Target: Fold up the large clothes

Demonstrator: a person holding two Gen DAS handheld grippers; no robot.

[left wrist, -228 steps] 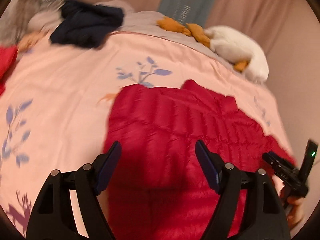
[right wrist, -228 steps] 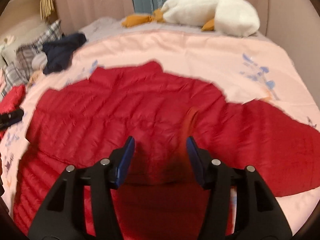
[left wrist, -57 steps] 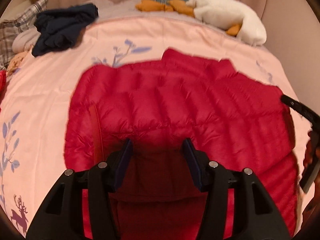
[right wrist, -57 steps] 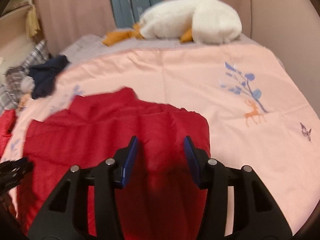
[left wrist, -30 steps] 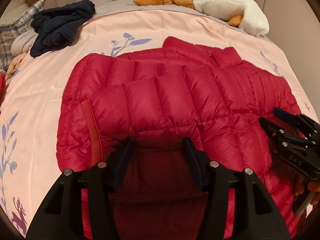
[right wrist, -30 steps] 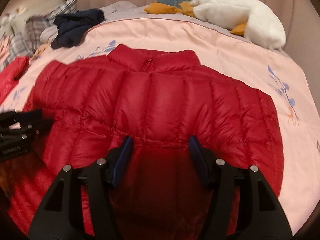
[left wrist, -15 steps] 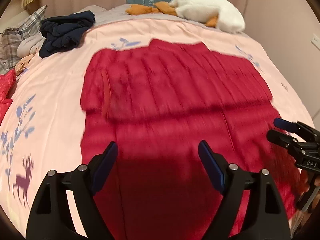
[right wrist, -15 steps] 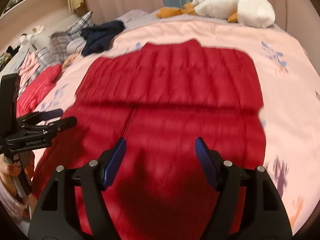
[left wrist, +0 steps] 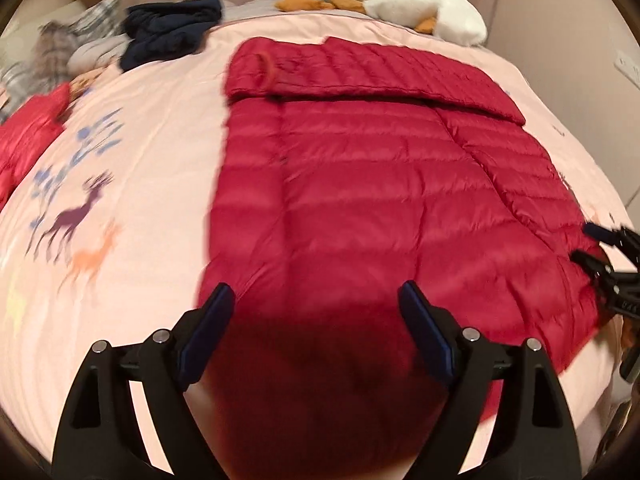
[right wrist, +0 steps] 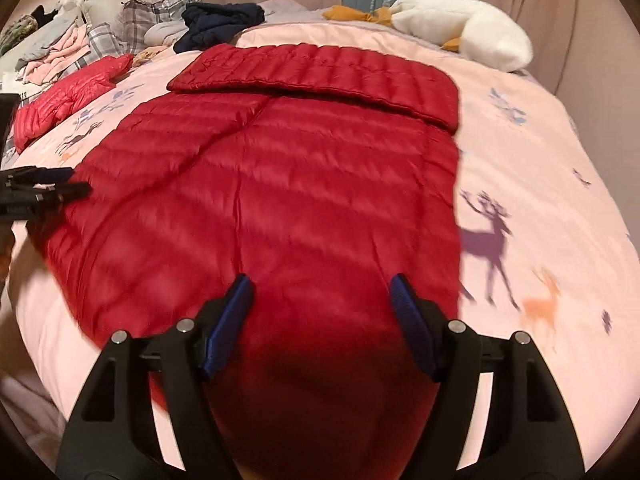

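A pink bedspread [right wrist: 540, 160] printed with deer covers the bed, curtains behind it, a white plush goose [right wrist: 460, 28] by the far edge. Spread flat down the middle lies the red jacket [right wrist: 280, 184] — its far end is doubled over toward us into a neat band [right wrist: 320, 72], sleeves out of sight, so it reads as one long rectangle ready for another fold. Both tools sit at the near hem. The left gripper [left wrist: 316, 328] has its fingers wide, nothing pinched between them; the right gripper [right wrist: 322, 320] is wide too and empty, set over the hem's other side — a matched pair of stations, probably to lift the hem evenly. Off to the side wait a navy pile [right wrist: 220, 20] and a second red garment [right wrist: 68, 96], likely next in line.
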